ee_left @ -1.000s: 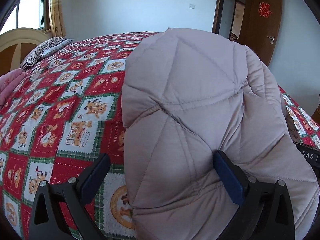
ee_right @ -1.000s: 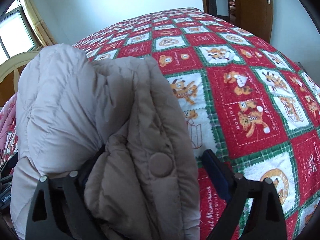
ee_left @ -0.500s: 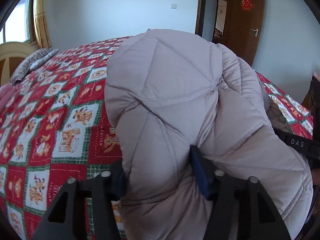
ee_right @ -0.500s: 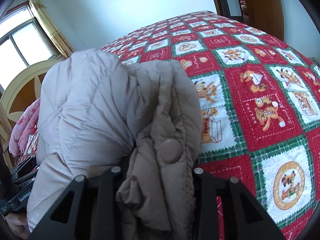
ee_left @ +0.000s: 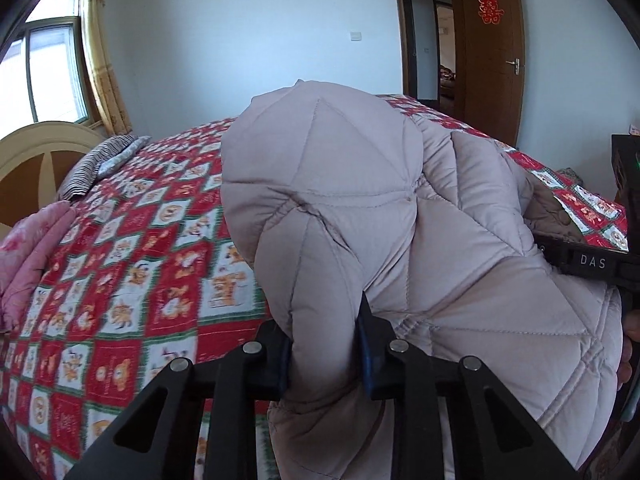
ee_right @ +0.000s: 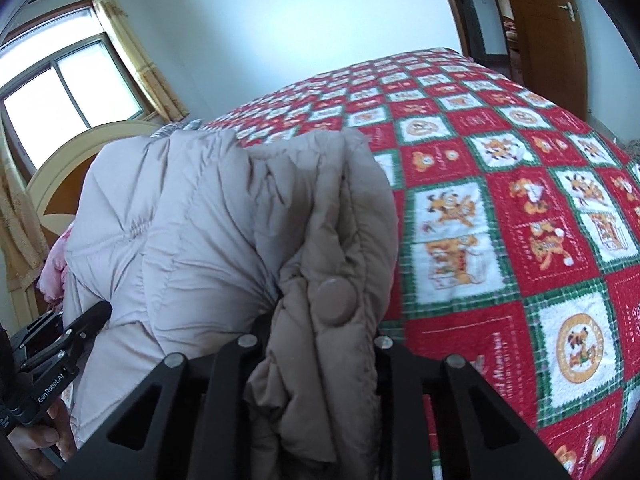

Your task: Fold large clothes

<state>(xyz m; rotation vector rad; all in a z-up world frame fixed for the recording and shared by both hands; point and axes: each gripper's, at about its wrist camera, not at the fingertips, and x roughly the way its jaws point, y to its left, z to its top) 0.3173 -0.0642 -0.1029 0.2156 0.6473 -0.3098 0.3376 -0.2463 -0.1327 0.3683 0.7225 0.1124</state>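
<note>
A pale grey-pink quilted puffer jacket (ee_left: 360,208) is bunched up and held above a bed. My left gripper (ee_left: 324,340) is shut on a thick fold of its quilted shell. In the right wrist view the jacket (ee_right: 192,216) shows with its beige lining and a round snap button (ee_right: 335,301). My right gripper (ee_right: 320,340) is shut on the beige buttoned edge. The right gripper's body shows at the right in the left wrist view (ee_left: 592,262); the left one shows at the lower left in the right wrist view (ee_right: 44,360). Fabric hides the pads.
The bed has a red, green and white cartoon-print cover (ee_right: 500,208). A cream headboard (ee_left: 36,148), a striped pillow (ee_left: 100,160) and a pink blanket (ee_left: 32,248) lie at its left. A window (ee_right: 60,88) is behind. An open brown door (ee_left: 492,48) stands at the right.
Both grippers went from open around the jacket to shut on it. They have lifted the bunched jacket, and both views now tilt up towards the walls.
</note>
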